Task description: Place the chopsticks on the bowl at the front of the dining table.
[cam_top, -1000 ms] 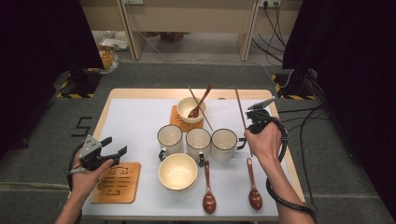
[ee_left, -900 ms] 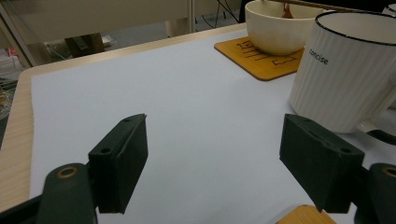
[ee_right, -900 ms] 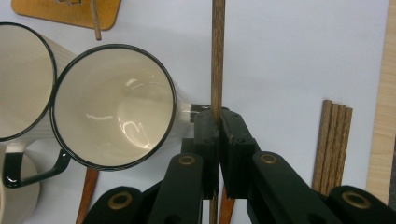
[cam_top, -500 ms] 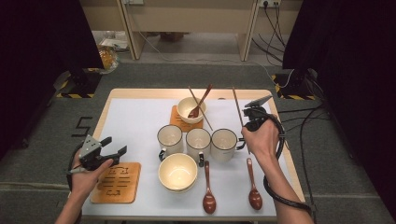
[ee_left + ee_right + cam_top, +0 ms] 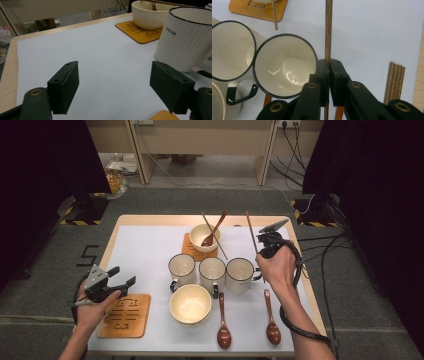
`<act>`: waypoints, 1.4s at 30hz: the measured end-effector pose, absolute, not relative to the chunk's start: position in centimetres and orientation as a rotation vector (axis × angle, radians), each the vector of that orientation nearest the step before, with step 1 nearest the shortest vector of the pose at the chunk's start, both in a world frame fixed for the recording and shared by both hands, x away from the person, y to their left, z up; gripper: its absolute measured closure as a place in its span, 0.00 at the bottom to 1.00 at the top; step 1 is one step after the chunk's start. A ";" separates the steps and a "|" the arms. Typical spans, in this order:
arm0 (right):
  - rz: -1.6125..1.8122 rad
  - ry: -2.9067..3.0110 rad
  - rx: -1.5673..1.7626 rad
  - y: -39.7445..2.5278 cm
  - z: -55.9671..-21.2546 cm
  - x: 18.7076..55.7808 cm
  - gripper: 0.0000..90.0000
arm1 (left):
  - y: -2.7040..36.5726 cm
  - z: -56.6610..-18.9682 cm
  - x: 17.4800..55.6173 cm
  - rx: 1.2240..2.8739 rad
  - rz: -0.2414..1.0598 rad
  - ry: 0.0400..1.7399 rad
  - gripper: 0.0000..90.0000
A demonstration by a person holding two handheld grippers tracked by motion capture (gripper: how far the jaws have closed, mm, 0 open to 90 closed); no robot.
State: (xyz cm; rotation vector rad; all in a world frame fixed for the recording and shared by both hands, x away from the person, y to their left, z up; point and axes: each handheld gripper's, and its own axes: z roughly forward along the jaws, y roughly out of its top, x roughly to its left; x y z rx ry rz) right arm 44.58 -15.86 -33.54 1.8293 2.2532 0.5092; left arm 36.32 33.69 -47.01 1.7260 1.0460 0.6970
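Observation:
My right gripper [image 5: 261, 243] [image 5: 329, 63] is shut on a dark wooden chopstick [image 5: 250, 229] [image 5: 328, 30], held just right of the rightmost of three white mugs [image 5: 239, 275] [image 5: 284, 65]. Its tip points toward the table's far edge. My left gripper [image 5: 125, 275] [image 5: 115, 87] stands open with nothing between its jaws, at the front left above a wooden coaster [image 5: 124, 316]. In the left gripper view the leftmost mug [image 5: 186, 37] stands close on the right.
A bowl [image 5: 205, 236] on a second coaster [image 5: 189, 250] at the back holds a spoon and a chopstick. Another bowl [image 5: 189, 303] and two wooden spoons [image 5: 223, 325] [image 5: 271, 320] lie in front. Several chopsticks [image 5: 395, 82] lie by the right edge.
My right gripper has shifted slightly toward the far side and left, carrying the chopstick. The left gripper has stayed put.

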 end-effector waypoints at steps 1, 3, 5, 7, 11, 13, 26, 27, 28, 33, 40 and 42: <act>0.510 2.255 1.825 -15.8 -33.5 44.6 0.95 | 33.7 -47.0 36.3 1.726 0.698 1.046 0.26; 0.512 2.256 1.827 -15.7 -33.4 44.7 0.95 | 33.7 -47.0 36.3 1.725 0.698 1.047 0.26; 0.517 2.254 1.826 -15.6 -33.3 44.7 0.95 | 33.7 -47.0 36.3 1.722 0.697 1.047 0.26; 0.520 2.256 1.823 -15.5 -33.2 44.8 0.95 | 33.7 -47.0 36.3 1.720 0.697 1.050 0.26; 0.523 2.259 1.815 -15.4 -33.1 44.9 0.95 | 33.7 -47.0 36.3 1.723 0.697 1.048 0.26; 0.526 2.258 1.815 -15.4 -33.1 44.9 0.95 | 33.7 -47.0 36.3 1.724 0.698 1.048 0.26; 0.538 2.260 1.811 -15.1 -33.1 45.2 0.95 | 33.7 -47.0 36.3 1.725 0.698 1.047 0.26; 0.537 2.260 1.808 -15.0 -33.1 45.2 0.95 | 33.7 -47.0 36.3 1.725 0.699 1.047 0.26; 0.539 2.261 1.806 -15.0 -33.0 45.2 0.95 | 33.7 -47.0 36.3 1.725 0.699 1.047 0.26; 0.546 2.262 1.804 -14.8 -32.9 45.4 0.95 | 33.7 -47.0 36.3 1.725 0.698 1.048 0.26; 0.553 2.262 1.796 -14.5 -32.8 45.6 0.95 | 33.7 -47.0 36.3 1.725 0.698 1.047 0.26; 0.551 2.263 1.794 -14.4 -32.8 45.6 0.95 | 33.7 -47.0 36.3 1.725 0.698 1.046 0.26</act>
